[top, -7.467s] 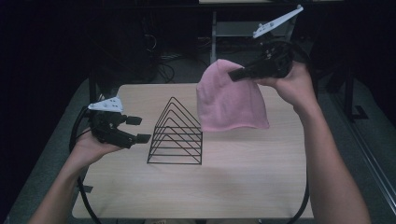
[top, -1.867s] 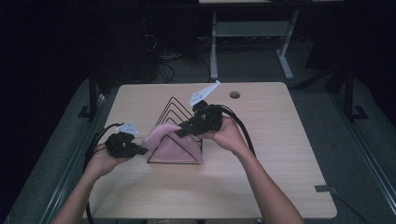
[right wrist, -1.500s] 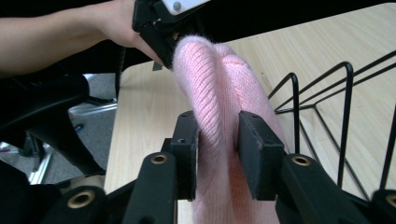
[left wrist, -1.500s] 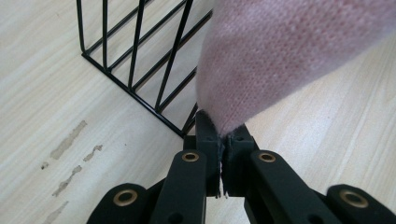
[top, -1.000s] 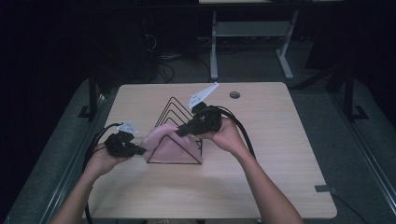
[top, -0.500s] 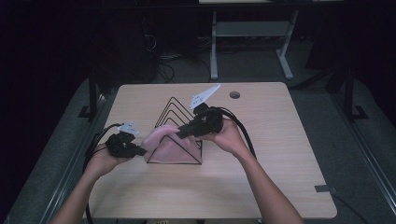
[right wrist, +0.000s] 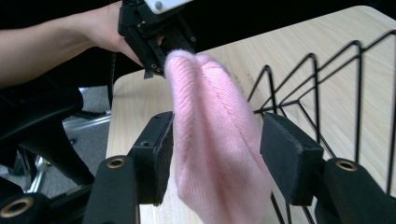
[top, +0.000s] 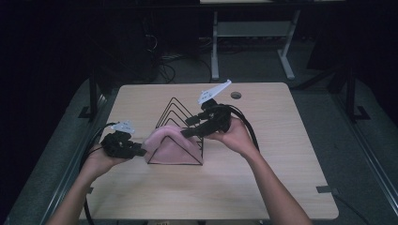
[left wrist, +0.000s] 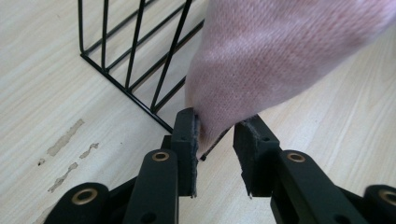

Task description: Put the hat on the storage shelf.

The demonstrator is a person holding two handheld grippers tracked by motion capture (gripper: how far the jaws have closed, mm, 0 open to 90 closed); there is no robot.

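Note:
A pink knit hat (top: 171,145) lies draped over the front of a black wire triangular rack (top: 176,105) in the middle of the table. My left gripper (top: 138,151) is at the hat's left end. In the left gripper view the hat's edge (left wrist: 280,51) sits between the jaws of the left gripper (left wrist: 217,126): one pad touches it and the other stands off, as the jaws have just been opening. My right gripper (top: 187,127) straddles the hat's ridge (right wrist: 210,116); its jaws (right wrist: 215,135) have also just been opening and stand wide of the fabric.
The wooden table (top: 281,187) has a round cable hole (top: 236,95) at the back. Rack wires (right wrist: 322,93) rise right beside the right gripper's jaws, and more rack wires (left wrist: 135,60) stand left of the left gripper's jaws. Cables trail from both grippers. A table frame (top: 253,33) stands on the floor beyond.
Seconds ago the right gripper held the hat up at the back right; now it lies over the rack. In the last second both hands stayed put and the right jaws spread slightly.

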